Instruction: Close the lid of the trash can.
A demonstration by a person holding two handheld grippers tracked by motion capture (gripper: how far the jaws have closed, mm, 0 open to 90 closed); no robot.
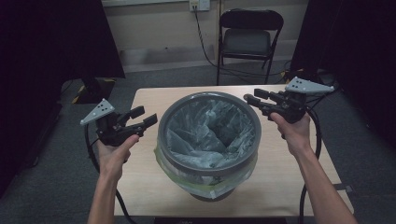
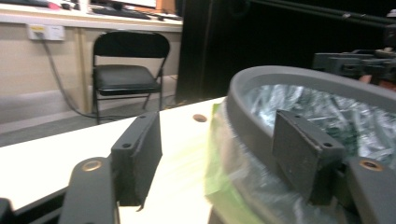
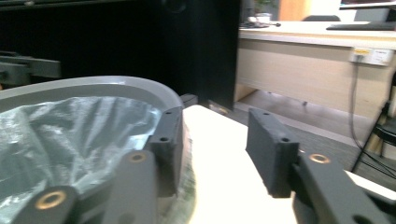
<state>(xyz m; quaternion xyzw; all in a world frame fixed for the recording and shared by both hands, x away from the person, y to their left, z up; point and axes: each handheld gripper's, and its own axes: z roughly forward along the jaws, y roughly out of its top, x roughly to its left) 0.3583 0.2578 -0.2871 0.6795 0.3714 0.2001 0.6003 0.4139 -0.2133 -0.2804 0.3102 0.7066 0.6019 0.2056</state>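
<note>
Bin (image 1: 208, 100) at centre of the high view, standing upright on the table (image 1: 289, 177), grey rim round, clear liner (image 1: 210, 130) crumpled inside and its edge folded down over the outside wall, greenish at the lower part.

Left claw (image 1: 144, 116) at middle left of the high view, just beside the rim, jaws parted and holding nothing. In the left gripper view, one pad (image 2: 306, 156) over the rim's inner side at lower right, the other pad (image 2: 137, 156) out over bare table at lower left; straddling the rim (image 2: 289, 77), apparently not pressing on it.

Right claw (image 1: 254, 99) at upper right of the high view, close to the rim's far right edge, jaws likewise apart and empty. In the right gripper view, one pad (image 3: 169, 149) against or just at the rim and liner, the other (image 3: 273, 149) over the table.

Step in hand, by judgement: both sides lined up on opposite parts of the rim, ready for a pinch on rim or liner fold. Next move likely calls for easing each claw over the edge, closing evenly on both sides, keeping the thin film from tearing or slipping and the bin from tipping.

Beyond the table, a folding chair (image 1: 251, 32) at top centre.
</note>
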